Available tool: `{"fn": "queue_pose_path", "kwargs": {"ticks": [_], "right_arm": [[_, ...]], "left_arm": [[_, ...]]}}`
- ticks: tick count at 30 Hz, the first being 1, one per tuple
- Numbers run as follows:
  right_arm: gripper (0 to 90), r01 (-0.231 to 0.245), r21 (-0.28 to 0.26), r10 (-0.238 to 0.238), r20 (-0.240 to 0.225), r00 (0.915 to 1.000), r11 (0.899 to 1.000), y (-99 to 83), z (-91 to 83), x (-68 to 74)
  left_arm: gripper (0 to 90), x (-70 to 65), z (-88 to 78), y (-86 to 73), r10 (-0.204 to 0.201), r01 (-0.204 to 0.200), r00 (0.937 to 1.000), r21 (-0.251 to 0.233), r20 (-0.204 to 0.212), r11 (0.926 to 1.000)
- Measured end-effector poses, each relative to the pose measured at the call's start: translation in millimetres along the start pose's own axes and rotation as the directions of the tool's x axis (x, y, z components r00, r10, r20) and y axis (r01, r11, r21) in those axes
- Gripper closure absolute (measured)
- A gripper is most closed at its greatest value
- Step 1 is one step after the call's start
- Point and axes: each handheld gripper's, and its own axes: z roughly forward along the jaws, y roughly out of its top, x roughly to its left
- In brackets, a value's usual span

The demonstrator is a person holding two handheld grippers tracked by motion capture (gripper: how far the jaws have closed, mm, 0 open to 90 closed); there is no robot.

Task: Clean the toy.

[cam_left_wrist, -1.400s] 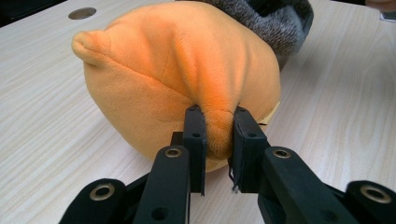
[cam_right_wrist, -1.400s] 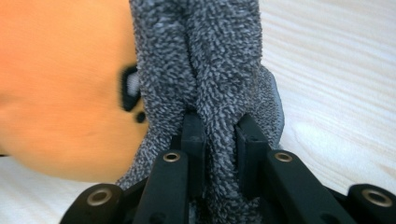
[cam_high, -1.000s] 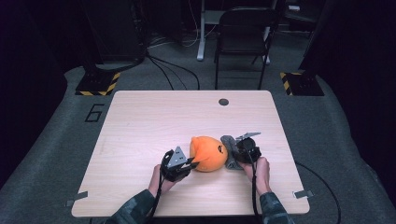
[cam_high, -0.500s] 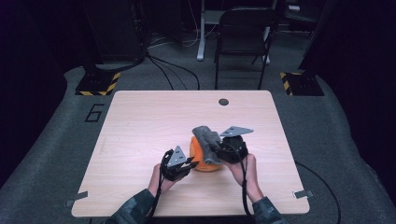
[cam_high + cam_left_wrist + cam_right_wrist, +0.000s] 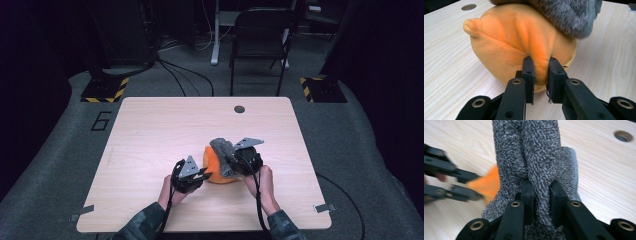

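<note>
An orange plush toy [image 5: 215, 167] lies on the wooden table [image 5: 165, 130], near its front middle. My left gripper [image 5: 202, 175] is at the toy's left side, shut on a pinched fold of the orange plush [image 5: 511, 37], as the left gripper view [image 5: 540, 66] shows. My right gripper [image 5: 231, 163] is shut on a grey fuzzy cloth [image 5: 222, 151] and holds it over the toy's top right. In the right gripper view the cloth [image 5: 534, 150] is bunched between the jaws [image 5: 541, 188], with the orange toy [image 5: 490, 182] partly hidden behind it.
A round hole [image 5: 239, 109] sits in the table's far side. A black chair [image 5: 260, 30] stands beyond the table, with cables and striped floor bases [image 5: 105, 90] nearby. Bare tabletop spreads to the left and far side of the toy.
My right gripper has risen and moved left with the grey cloth, from beside the toy's right side to over its top. The left gripper has stayed clamped on the toy.
</note>
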Motion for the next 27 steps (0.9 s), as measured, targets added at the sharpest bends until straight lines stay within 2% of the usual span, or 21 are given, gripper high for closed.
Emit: {"fn": "queue_pose_path", "kwargs": {"ticks": [3, 4, 7, 12, 15, 17, 20, 22, 25, 27], "right_arm": [[76.6, -0.029, 0.015, 0.028, 0.033, 0.9991, 0.999, -5.9, -0.3, -14.1], [76.7, -0.050, 0.027, 0.049, 0.044, 0.9978, 0.998, -11.7, 2.0, -25.0], [76.7, -0.082, 0.051, 0.079, 0.061, 0.9950, 0.995, -19.5, 6.5, -37.2], [76.7, -0.110, 0.076, 0.104, 0.076, 0.9916, 0.991, -26.7, 11.9, -47.8], [76.7, -0.125, 0.108, 0.115, 0.096, 0.9888, 0.986, -33.4, 18.1, -54.5], [76.7, -0.145, 0.146, 0.129, 0.112, 0.9853, 0.979, -41.0, 25.7, -60.9], [76.6, -0.150, 0.189, 0.128, 0.125, 0.9838, 0.970, -48.4, 34.7, -65.3], [76.6, -0.164, 0.204, 0.140, 0.126, 0.9822, 0.965, -50.9, 38.4, -66.8], [76.6, -0.165, 0.203, 0.141, 0.129, 0.9815, 0.965, -50.9, 38.8, -68.5], [76.7, -0.161, 0.177, 0.139, 0.133, 0.9814, 0.971, -46.8, 29.8, -70.6]], "left_arm": [[78.0, 0.8, -0.2, -0.6, -0.005, 0.005, 1.0000, 0.001, 0.002, 1.0000], [78.0, 1.3, -0.2, -0.6, -0.002, 0.002, 1.0000, 0.002, 0.003, 1.0000], [78.0, 1.0, 0.3, -0.5, -0.004, 0.004, 1.0000, 0.000, 0.003, 1.0000], [78.0, 1.4, 0.5, -0.6, -0.004, 0.004, 1.0000, 0.000, 0.006, 1.0000], [78.0, 1.9, 0.7, -0.9, -0.003, 0.003, 1.0000, -0.001, 0.008, 1.0000], [78.0, 2.4, 0.5, -1.2, -0.003, 0.003, 1.0000, -0.001, 0.009, 1.0000], [77.9, 4.0, 0.0, -2.0, -0.010, 0.010, 0.9998, 0.000, 0.015, 0.9999], [77.9, 4.1, 0.0, -2.1, -0.011, 0.011, 0.9998, -0.001, 0.015, 0.9999], [77.8, 4.5, -0.4, -2.1, -0.009, 0.009, 0.9998, 0.001, 0.016, 1.0000], [77.7, 4.7, -0.5, -2.3, -0.010, 0.010, 0.9998, 0.001, 0.016, 1.0000]]}}
